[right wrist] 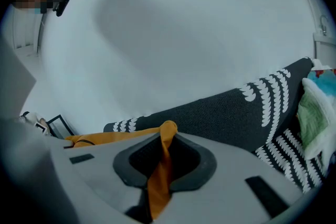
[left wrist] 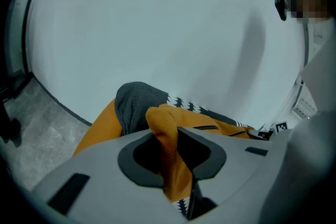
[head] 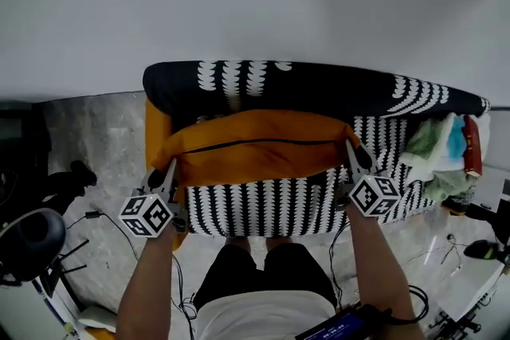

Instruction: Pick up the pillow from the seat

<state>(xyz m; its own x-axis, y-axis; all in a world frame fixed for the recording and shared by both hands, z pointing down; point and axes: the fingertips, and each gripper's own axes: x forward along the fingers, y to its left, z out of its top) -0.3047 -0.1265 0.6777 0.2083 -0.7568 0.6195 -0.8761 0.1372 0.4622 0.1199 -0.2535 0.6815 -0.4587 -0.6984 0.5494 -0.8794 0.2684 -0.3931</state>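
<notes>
Orange pillow [head: 255,147], pinched at nine and three o'clock by left tool [head: 170,171] and right tool [head: 353,151], probably for level lifting.

2 corners of pillow [head: 255,151] inside jaws; seat [head: 263,207] partly behind it

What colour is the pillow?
The pillow is orange, with a thin dark line running across it. The head view shows it best.
</notes>
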